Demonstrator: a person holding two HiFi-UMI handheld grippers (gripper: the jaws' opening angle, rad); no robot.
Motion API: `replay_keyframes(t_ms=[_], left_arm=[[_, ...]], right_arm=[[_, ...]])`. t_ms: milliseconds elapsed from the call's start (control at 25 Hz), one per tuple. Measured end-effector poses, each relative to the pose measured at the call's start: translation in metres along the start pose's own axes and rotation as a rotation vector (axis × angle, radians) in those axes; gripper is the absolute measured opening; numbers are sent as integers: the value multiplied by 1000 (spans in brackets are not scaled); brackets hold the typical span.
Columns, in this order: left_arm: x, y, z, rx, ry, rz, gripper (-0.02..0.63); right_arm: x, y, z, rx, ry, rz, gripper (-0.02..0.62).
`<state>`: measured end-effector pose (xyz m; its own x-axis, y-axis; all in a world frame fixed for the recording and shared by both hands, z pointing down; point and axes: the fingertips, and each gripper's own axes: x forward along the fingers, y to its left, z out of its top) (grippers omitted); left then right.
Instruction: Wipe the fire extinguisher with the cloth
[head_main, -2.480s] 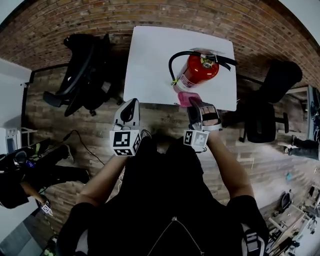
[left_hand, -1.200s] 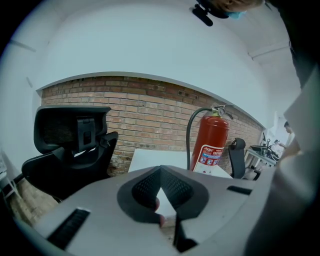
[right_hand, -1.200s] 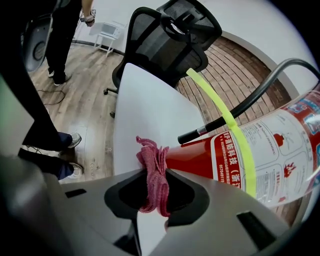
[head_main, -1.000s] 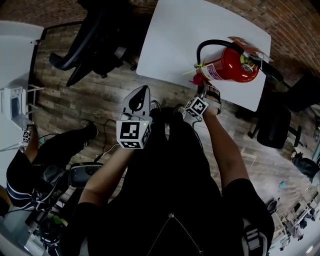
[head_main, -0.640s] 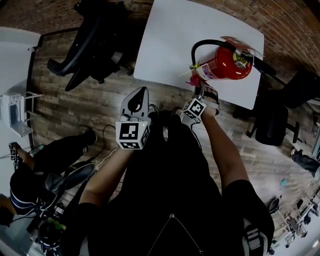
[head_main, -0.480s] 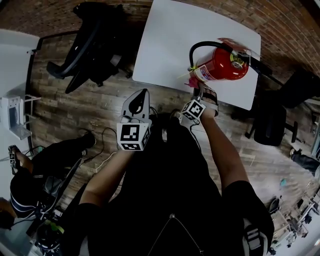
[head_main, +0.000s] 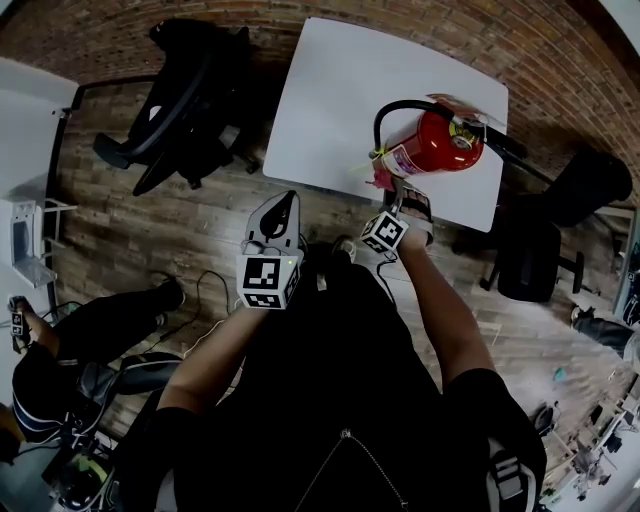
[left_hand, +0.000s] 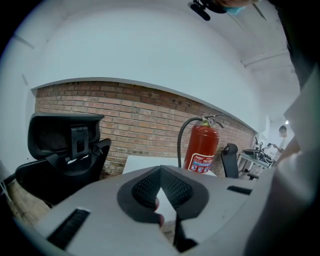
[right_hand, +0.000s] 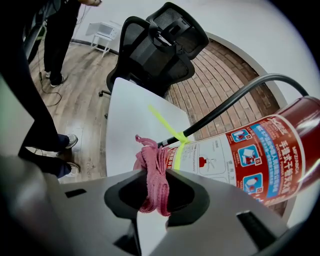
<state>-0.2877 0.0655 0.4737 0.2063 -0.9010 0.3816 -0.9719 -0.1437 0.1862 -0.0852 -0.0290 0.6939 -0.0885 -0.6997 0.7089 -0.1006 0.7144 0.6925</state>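
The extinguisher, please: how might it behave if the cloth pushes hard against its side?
Probably heavy and rigid: the extinguisher looks like a metal cylinder. It stands upright, tall and narrow, near the table edge, so a high push might tip it. The cloth, bunched in the right claw, looks floppy.

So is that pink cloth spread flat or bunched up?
Bunched up: the pink cloth is a crumpled wad pinched in the right tool, by the red fire extinguisher.
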Motion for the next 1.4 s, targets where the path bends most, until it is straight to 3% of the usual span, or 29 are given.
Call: replay_keyframes(t_ms=[560,920,1400], left_arm=[[-3,-6,5,-1,-24,-16,31],[-1,-3,14,-2,-45,-24,30],[4,-9,18,16,-34,-121,30]], right_arm=[[-28,-26,5,23,5,3,104],[-54,-51,9,51,-2,-42,104],[-88,-84,17,57,-6,-103,104]])
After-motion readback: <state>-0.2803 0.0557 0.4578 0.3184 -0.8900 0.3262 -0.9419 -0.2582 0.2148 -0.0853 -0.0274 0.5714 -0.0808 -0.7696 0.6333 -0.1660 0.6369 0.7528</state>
